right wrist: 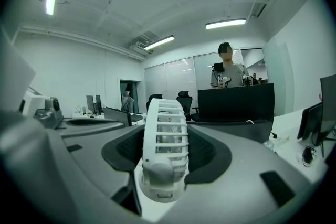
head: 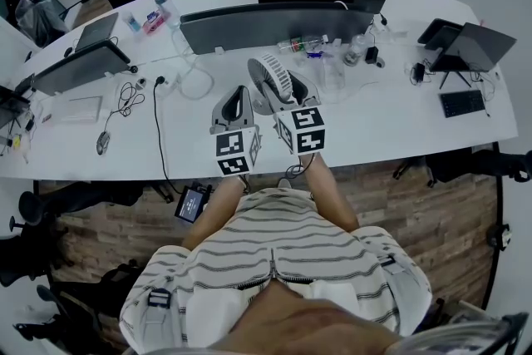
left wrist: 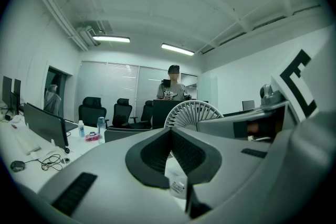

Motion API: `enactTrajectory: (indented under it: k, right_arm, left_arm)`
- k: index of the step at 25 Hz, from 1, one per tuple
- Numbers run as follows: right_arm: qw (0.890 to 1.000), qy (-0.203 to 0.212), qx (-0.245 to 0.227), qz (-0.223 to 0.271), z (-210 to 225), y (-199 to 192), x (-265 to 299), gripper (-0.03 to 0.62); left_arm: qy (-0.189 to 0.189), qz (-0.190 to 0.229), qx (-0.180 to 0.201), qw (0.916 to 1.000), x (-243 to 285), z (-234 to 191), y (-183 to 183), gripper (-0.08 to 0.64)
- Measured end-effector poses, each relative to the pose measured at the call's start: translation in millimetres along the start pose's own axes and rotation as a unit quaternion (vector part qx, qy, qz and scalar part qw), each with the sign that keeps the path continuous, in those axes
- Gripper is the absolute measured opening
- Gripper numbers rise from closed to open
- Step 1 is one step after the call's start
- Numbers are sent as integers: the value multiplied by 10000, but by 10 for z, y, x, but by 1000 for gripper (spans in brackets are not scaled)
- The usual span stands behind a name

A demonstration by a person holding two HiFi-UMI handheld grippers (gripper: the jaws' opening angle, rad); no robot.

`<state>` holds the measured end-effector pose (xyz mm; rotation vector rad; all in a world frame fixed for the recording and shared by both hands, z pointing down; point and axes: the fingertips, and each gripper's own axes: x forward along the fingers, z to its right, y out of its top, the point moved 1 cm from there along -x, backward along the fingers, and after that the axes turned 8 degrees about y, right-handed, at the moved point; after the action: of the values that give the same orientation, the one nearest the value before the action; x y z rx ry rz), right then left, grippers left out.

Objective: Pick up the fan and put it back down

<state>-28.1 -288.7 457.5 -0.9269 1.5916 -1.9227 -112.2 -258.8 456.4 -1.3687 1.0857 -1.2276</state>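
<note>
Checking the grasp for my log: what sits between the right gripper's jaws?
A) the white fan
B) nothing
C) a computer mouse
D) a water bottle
A: the right gripper is shut on the white fan, seen edge-on between its jaws.

Left tongs (left wrist: 171, 132): closed tip to tip, nothing held. Just past the tips the fan (left wrist: 191, 113) stood upright, its white grille facing me. My right tongs (left wrist: 220, 126) came in from the right, tip at the fan. The bench (left wrist: 79, 147) carried a monitor (left wrist: 46, 126), mouse (left wrist: 17, 165) and bottle (left wrist: 101, 126). A person (left wrist: 173, 89) stood beyond.
</note>
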Motion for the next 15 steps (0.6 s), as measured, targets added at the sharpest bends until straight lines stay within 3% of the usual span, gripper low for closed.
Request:
enactTrajectory:
  k: [15]
  right_arm:
    - [9999,-34,-40,86,-3,73,-96,230]
  left_arm:
    - [-25,45,-114,9999,-43,38,12,6]
